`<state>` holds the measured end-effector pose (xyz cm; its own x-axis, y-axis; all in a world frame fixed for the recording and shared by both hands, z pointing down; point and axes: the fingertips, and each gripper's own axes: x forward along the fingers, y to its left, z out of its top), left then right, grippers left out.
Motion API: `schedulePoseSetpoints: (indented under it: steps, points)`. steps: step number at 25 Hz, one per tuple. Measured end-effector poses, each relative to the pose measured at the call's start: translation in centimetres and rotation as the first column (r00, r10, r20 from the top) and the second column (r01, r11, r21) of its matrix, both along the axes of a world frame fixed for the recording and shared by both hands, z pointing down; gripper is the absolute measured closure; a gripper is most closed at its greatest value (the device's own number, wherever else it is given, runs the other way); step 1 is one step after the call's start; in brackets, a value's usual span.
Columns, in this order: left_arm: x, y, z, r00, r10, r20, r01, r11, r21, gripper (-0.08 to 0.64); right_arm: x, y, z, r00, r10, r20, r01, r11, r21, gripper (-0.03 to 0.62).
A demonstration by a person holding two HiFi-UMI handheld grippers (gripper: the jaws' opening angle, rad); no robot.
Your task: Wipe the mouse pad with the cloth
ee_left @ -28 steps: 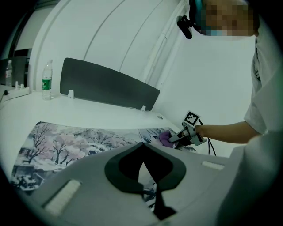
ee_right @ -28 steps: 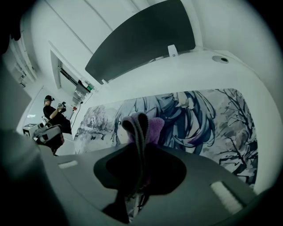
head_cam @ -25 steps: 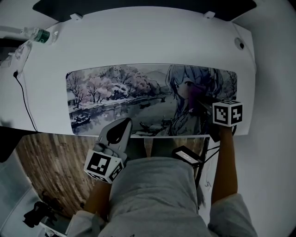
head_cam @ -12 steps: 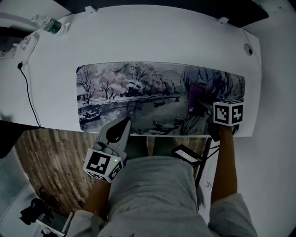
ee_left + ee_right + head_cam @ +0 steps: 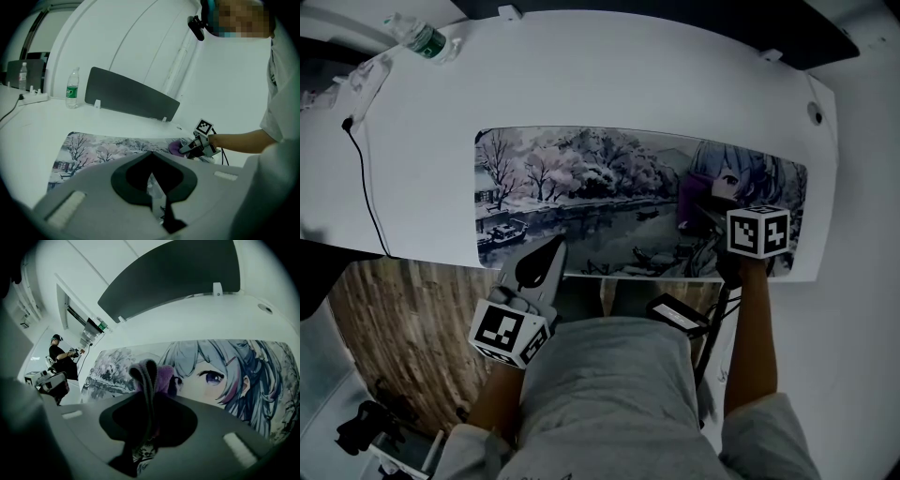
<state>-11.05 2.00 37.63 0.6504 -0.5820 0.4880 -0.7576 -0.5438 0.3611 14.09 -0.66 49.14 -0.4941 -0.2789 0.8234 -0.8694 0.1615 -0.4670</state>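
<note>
Lying lengthwise along the near half of the white desk (image 5: 628, 84), the mouse pad (image 5: 581, 187) shows a printed river with blossoming trees and, at its right end, a drawn girl's face. The purple cloth (image 5: 161, 377) is bunched and pressed on the pad just left of that face, pinched tight in the right claw (image 5: 705, 214), whose jaws are clamped on a fold of it. A second ago the cloth sat over the right part of the face; now the face is uncovered, so the stroke has travelled leftward, and I judge the right end wiped and the long tree section still to do. The left claw (image 5: 546, 258) has its jaws together on nothing and is held off the desk's near edge, above the person's lap, much as before. Farther out, a clear bottle (image 5: 422, 39) with a green label stands at the far left corner, beside a black cable (image 5: 366, 178). The label is too small to read, and I find no other legible writing.
</note>
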Motion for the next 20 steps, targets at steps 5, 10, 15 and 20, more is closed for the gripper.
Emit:
schedulePoseSetpoints:
  steps: [5,10,15,20]
  points:
    - [-2.6,-0.1,0.1,1.000,-0.018,-0.005,0.018,1.000,0.006,0.545,-2.8,-0.5,0.0,1.000,-0.009,-0.002,0.009,1.000,0.009,0.505]
    - [-5.4,-0.3,0.2,0.999,-0.040,0.001,0.040,0.999,0.004,0.544,-6.3,-1.0,0.0,1.000,-0.024,0.012,0.024,1.000,0.016,0.506]
    - [-8.2,-0.3,0.6,0.997,-0.072,-0.002,0.072,0.997,0.009,0.545,-9.9,-1.7,-0.1,0.997,-0.066,0.032,0.065,0.998,0.016,0.506]
    - [-10.5,0.0,0.8,0.995,-0.103,-0.004,0.103,0.995,0.006,0.545,-13.2,-2.2,-0.1,0.993,-0.102,0.052,0.101,0.995,0.016,0.506]
